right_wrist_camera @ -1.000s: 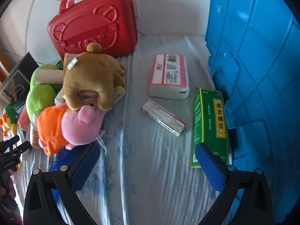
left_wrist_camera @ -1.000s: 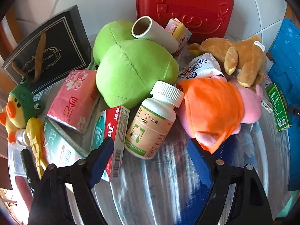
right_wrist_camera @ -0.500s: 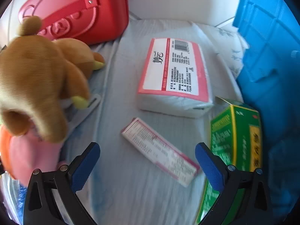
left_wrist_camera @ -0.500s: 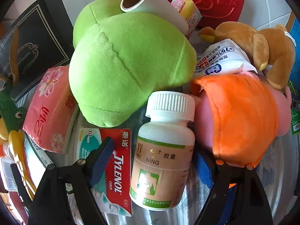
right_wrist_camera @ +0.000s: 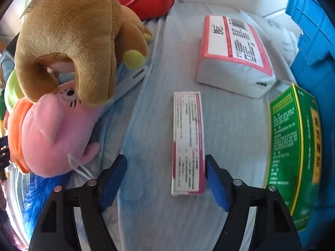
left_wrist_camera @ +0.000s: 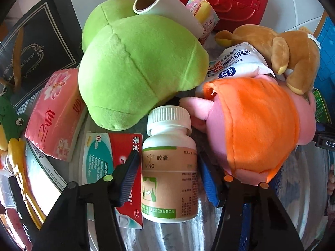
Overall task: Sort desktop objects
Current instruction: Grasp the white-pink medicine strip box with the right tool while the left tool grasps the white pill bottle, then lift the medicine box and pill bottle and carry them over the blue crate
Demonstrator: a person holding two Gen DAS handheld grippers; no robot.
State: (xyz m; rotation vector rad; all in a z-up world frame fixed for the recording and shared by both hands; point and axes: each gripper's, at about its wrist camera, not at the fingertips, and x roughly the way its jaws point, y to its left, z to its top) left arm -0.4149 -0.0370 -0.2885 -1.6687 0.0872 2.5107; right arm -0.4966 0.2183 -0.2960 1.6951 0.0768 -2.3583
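White bottle (left_wrist_camera: 170,167) lying lengthwise between closing left gripper (left_wrist_camera: 167,179); right gripper (right_wrist_camera: 166,179) closing around lengthwise pink box (right_wrist_camera: 187,144), untouched.

The red case (left_wrist_camera: 219,2) is cut off at the top, the green plush (left_wrist_camera: 136,67) hides part of the black box (left_wrist_camera: 35,48), the left gripper's finger (left_wrist_camera: 127,177) covers some letters on the Tylenol box (left_wrist_camera: 108,167), and the small print on the slim pink box (right_wrist_camera: 188,142) is too blurry to read.

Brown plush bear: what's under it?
The brown plush bear lies on the pink plush pig in orange cloth and a white wipes pack. Anything beneath those is hidden.
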